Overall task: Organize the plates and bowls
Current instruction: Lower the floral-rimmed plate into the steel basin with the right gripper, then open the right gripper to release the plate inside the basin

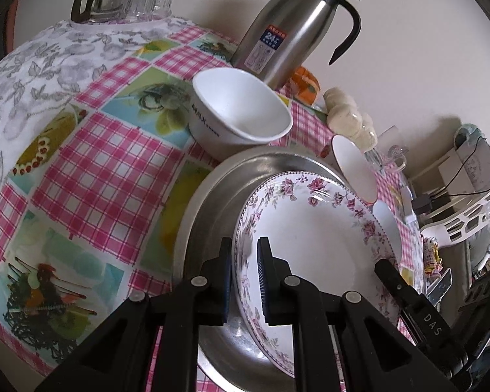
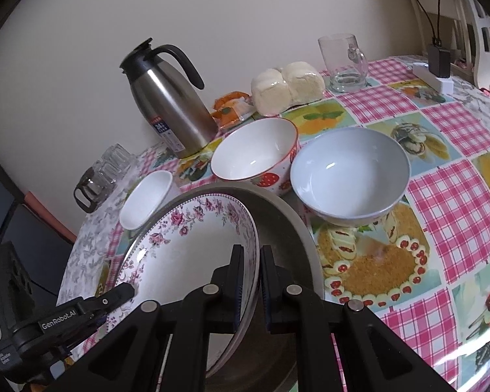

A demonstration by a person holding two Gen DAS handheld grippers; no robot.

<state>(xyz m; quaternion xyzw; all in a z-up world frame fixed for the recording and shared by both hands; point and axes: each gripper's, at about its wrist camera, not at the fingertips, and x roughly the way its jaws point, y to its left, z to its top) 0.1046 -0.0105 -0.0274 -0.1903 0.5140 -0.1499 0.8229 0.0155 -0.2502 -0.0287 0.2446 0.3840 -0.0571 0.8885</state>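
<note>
Checked tablecloth [image 2: 447, 202] | L gripper [image 1: 245, 281] + R gripper [image 2: 249, 285] pinch floral plate [image 1: 317, 235] rims (opposite edges)

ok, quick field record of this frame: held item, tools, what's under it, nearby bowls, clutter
held item: floral plate, gripped at opposite rims by both tools
left tool: shut on plate rim
right tool: shut on plate rim
under plate: metal tray; contact not clear
bowls: small white bowl, strawberry bowl, pale blue bowl, all empty
clutter: steel thermos, glass mug, wrapped buns
surface: checked tablecloth
</note>
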